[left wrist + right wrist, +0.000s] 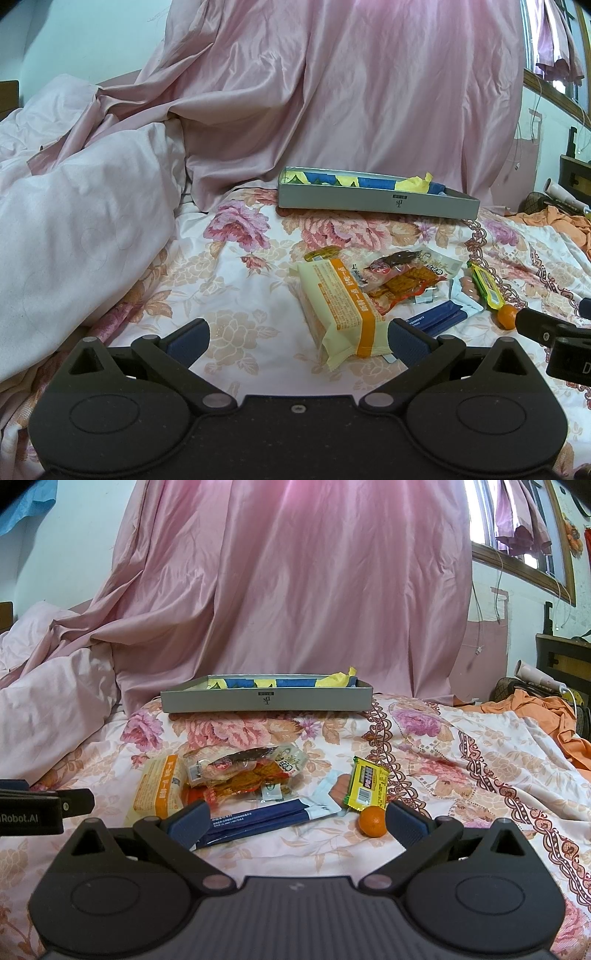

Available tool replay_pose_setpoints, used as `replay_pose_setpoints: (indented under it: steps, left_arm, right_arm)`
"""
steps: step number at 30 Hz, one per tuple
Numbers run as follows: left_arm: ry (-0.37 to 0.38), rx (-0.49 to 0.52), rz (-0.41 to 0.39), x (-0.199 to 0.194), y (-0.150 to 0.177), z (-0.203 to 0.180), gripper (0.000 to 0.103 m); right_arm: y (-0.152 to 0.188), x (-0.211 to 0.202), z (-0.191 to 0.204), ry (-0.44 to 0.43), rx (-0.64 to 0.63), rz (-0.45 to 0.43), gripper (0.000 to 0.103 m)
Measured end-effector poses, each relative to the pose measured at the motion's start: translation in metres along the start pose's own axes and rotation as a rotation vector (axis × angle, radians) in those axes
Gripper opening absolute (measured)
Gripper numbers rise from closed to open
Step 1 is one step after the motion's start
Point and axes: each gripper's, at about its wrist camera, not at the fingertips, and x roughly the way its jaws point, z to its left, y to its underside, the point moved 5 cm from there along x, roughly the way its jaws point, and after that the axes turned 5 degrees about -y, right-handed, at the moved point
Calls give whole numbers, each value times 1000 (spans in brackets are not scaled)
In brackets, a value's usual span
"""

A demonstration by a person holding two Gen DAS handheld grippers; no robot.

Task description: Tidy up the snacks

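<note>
The left gripper (298, 341) and the right gripper (298, 821), its neighbour's body reading "Robot.AI" at mid-left, both hover with fingers spread wide and empty. Between them at lower centre lie a cream-and-orange wrapped cake (338, 308), a dark blue flat packet (255, 821), a yellow barcoded bar (367, 784) and a small round orange (372, 820). Bare floral bedspread (461, 775) separates them from the shallow grey cardboard tray (266, 699) at centre, whose small logo I cannot read.

Pink curtain (295, 590) behind floral bedspread (461, 768); window (517, 535) right; pale wall (74, 546).
</note>
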Motion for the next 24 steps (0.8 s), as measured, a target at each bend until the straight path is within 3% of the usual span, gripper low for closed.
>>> replay_pose_setpoints:
  steps: [24]
  left_arm:
    - [-2, 1, 6, 1, 0, 0, 102]
  right_arm:
    - [4, -2, 3, 11, 0, 6, 103]
